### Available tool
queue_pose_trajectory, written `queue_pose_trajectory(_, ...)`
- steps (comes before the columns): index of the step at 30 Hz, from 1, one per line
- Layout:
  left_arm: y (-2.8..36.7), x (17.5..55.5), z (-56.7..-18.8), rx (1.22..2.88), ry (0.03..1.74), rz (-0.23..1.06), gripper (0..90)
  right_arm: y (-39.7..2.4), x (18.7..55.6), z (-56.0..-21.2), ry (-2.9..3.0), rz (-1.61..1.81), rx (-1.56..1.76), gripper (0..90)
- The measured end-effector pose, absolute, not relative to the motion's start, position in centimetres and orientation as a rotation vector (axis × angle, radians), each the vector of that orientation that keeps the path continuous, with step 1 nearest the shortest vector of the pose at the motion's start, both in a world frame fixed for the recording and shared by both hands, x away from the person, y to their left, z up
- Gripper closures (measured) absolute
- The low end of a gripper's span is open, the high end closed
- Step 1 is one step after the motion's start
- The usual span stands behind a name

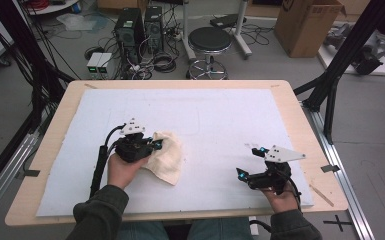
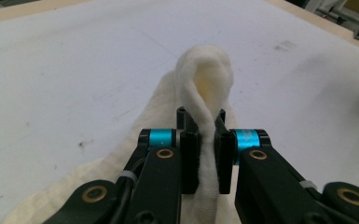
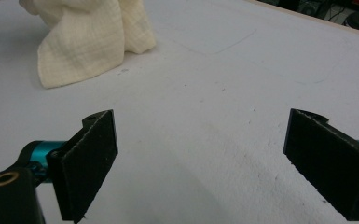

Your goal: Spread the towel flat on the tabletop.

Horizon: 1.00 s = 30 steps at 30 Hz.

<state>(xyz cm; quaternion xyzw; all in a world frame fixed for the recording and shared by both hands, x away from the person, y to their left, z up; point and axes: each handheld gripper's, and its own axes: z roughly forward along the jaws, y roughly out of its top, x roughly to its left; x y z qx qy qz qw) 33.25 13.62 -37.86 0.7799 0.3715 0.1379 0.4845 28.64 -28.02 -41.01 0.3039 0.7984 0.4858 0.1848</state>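
Observation:
A cream waffle-weave cloth (image 1: 167,155) lies bunched on the white mat, left of centre. My left gripper (image 1: 156,144) is shut on a fold of it; in the left gripper view the pinched cloth (image 2: 205,88) loops up between the pads (image 2: 189,158) and stands clear of the mat. My right gripper (image 1: 247,163) rests low over the mat at the right, jaws wide apart with nothing between them. In the right gripper view its pads (image 3: 91,163) frame bare mat, and the cloth (image 3: 86,39) hangs at the far upper left.
The white mat (image 1: 220,115) covers most of the wooden table (image 1: 55,125). Beyond the far edge stand a black stool (image 1: 209,42), computer towers (image 1: 130,30) with cables, and a cardboard box (image 1: 307,25). Black frame legs (image 1: 337,70) rise at the right.

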Motion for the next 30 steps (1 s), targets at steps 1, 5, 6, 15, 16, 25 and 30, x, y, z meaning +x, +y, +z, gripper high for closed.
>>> queue_pose_trajectory(1,13.3,33.2,-37.6,1.894,0.894,0.329,84.8,-28.0,28.6,-41.0,2.25,1.369,0.856,9.0)
queue_pose_trajectory(5,12.2,33.3,-36.8,1.882,0.867,0.304,84.8,-28.0,28.7,-41.0,2.249,1.372,0.853,8.9)
queue_pose_trajectory(6,11.8,33.3,-36.6,1.88,0.859,0.3,84.8,-28.0,28.7,-41.0,2.249,1.373,0.855,9.0)
queue_pose_trajectory(15,8.7,33.9,-35.5,1.878,0.797,0.268,84.8,-28.1,28.7,-41.0,2.249,1.379,0.847,9.0)
queue_pose_trajectory(16,8.3,33.9,-35.6,1.883,0.785,0.259,84.8,-28.1,28.7,-41.0,2.246,1.378,0.846,9.0)
queue_pose_trajectory(25,6.4,36.1,-38.2,2.012,0.744,0.312,83.4,-27.9,28.7,-41.0,2.264,1.381,0.842,9.0)
queue_pose_trajectory(30,7.0,38.4,-40.3,2.096,0.796,0.315,82.2,-27.7,28.9,-41.2,2.274,1.381,0.829,9.0)
